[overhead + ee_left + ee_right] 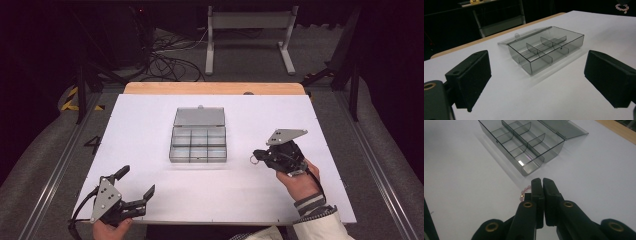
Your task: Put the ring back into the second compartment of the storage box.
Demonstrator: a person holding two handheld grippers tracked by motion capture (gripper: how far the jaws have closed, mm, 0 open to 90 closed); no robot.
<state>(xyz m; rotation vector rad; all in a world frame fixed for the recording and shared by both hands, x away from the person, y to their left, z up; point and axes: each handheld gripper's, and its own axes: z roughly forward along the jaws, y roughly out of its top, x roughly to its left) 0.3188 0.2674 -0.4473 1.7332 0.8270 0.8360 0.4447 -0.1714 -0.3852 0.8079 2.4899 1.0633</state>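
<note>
A clear grey compartment box (198, 145) sits in the middle of the white table (150, 115), its lid (199, 117) flipped open toward the far side; its cells look empty. To the right of the box, my right gripper (261, 155) is shut on a pink bead bracelet (524, 191), which hangs just off its tips above the table. In the right gripper view the jaws (541, 181) are pressed together, with the box (521, 142) just ahead. At the front left corner my left gripper (136, 182) stands open and holds nothing, aimed at the box (546, 50).
The wooden table edge (215, 88) runs along the far side. Behind it on the floor are a white stand (248, 35) and a tangle of cables (170, 60). Metal rails (55, 170) flank the table.
</note>
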